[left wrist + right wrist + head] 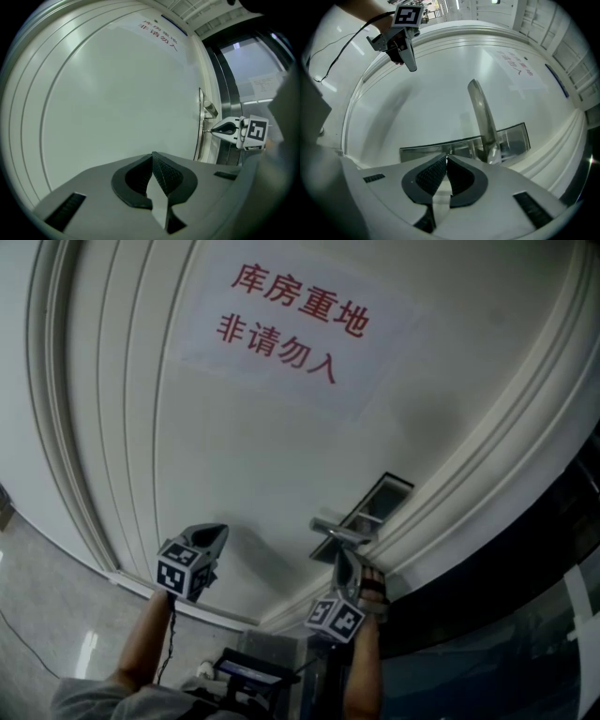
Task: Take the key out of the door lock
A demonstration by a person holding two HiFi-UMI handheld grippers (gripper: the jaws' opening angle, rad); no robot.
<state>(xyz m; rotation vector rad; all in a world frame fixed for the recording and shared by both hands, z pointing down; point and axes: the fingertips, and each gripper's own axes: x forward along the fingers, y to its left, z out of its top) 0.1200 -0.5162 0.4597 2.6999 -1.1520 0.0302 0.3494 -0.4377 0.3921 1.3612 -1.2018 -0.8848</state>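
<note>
A metal lock plate with a lever handle sits at the white door's right edge. My right gripper points at the plate just below the handle, jaws shut. In the left gripper view its tip meets a small metal stub, the key, sticking out of the plate. In the right gripper view the shut jaws hide the key against the plate, with the handle just right. My left gripper hovers near the bare door panel, shut and empty.
A paper sign with red characters is stuck high on the door. A dark frame and glass panel run along the door's right side. Grey floor shows at the lower left.
</note>
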